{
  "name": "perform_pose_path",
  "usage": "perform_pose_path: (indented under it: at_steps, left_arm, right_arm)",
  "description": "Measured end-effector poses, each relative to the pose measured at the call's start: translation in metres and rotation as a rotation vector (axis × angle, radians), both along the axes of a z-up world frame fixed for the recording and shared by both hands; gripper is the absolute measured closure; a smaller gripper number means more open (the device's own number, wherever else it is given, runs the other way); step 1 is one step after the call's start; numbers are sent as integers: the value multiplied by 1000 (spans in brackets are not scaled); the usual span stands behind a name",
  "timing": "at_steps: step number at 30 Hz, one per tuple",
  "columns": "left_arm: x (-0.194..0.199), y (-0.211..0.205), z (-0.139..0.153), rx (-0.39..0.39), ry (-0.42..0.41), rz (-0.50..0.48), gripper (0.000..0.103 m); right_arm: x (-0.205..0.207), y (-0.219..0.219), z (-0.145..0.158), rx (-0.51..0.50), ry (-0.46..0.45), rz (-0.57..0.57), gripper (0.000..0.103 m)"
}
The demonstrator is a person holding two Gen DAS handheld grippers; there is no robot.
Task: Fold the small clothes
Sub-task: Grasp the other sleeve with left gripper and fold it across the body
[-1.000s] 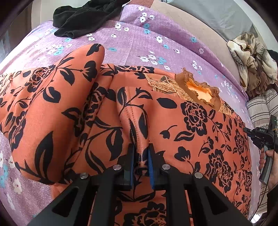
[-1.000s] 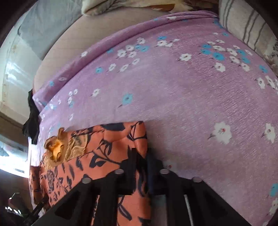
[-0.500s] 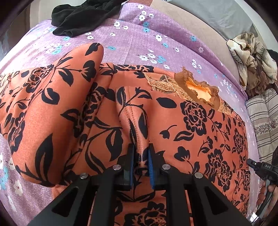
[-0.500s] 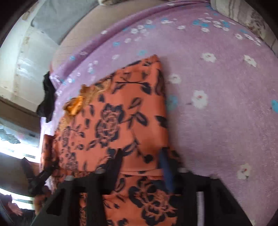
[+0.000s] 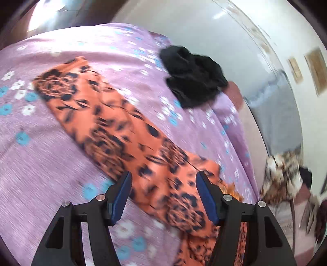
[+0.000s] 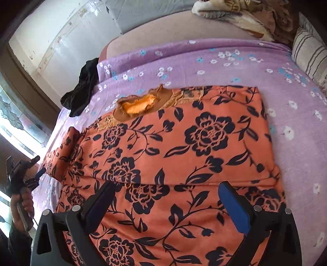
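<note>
An orange garment with black flowers lies on the purple flowered bedspread, its right side folded in and its gold-trimmed neckline at the far end. My right gripper hovers over the near part, jaws opening wide, pads pressing nothing. The left wrist view is blurred. There a long strip of the garment runs diagonally under my left gripper, whose jaws are opening with no cloth pinched. The left gripper also shows at the bed's left edge, held in a hand.
A crumpled black garment lies at the bed's far corner, also visible as the black garment. A brown patterned blanket and a striped pillow sit at the far right. A pale wall runs behind the bed.
Both grippers went from shut on folds of the orange garment to open and drew back. The left one swung aside and rolled. The garment's right side now lies folded over.
</note>
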State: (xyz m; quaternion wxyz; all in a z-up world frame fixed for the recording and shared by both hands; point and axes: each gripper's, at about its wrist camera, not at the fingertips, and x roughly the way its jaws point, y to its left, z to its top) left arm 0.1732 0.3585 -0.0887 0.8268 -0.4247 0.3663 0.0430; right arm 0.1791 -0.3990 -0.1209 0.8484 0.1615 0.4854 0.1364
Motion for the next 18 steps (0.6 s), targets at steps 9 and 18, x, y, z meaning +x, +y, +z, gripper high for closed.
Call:
perform_pose_path:
  at_steps: [9,18]
  left_arm:
    - [10,98,-35,-79,61,226,39]
    - [10,108,-42,-3,207,336,95]
  right_arm:
    - [-15,-7,-28,6,34,-35,2]
    - [-15,-9,-29,17,28,-46,2]
